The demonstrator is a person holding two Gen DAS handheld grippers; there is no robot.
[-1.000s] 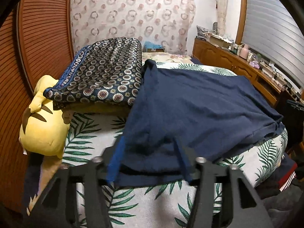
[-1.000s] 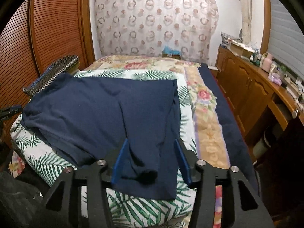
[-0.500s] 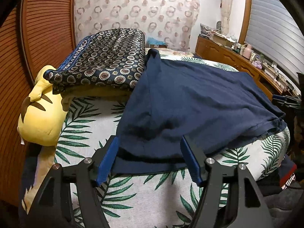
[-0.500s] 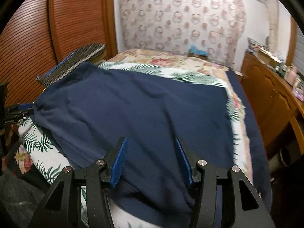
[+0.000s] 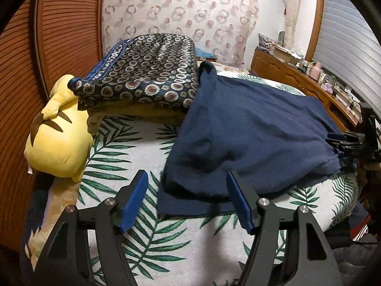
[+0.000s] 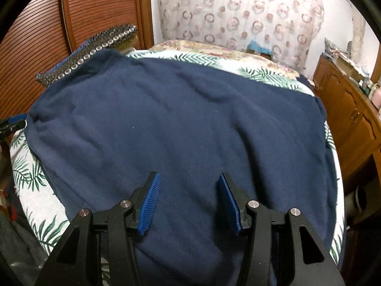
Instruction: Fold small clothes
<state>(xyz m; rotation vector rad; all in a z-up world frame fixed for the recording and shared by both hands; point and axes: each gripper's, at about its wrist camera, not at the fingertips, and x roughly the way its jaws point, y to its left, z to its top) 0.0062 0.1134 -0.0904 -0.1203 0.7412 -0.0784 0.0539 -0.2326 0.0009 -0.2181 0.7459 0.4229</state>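
Both of your grippers are wide open and hold nothing, over the navy garment on the bed.

In the left wrist view, your left gripper (image 5: 187,197) hovers at the near hem of the navy garment (image 5: 250,128), which lies spread on the leaf-print bed (image 5: 133,157), its far corner against a patterned folded blanket (image 5: 145,71); a yellow plush toy (image 5: 57,140) lies to the left. In the right wrist view, your right gripper (image 6: 188,201) hangs above the garment (image 6: 178,119), jaws spread apart, nothing between them.
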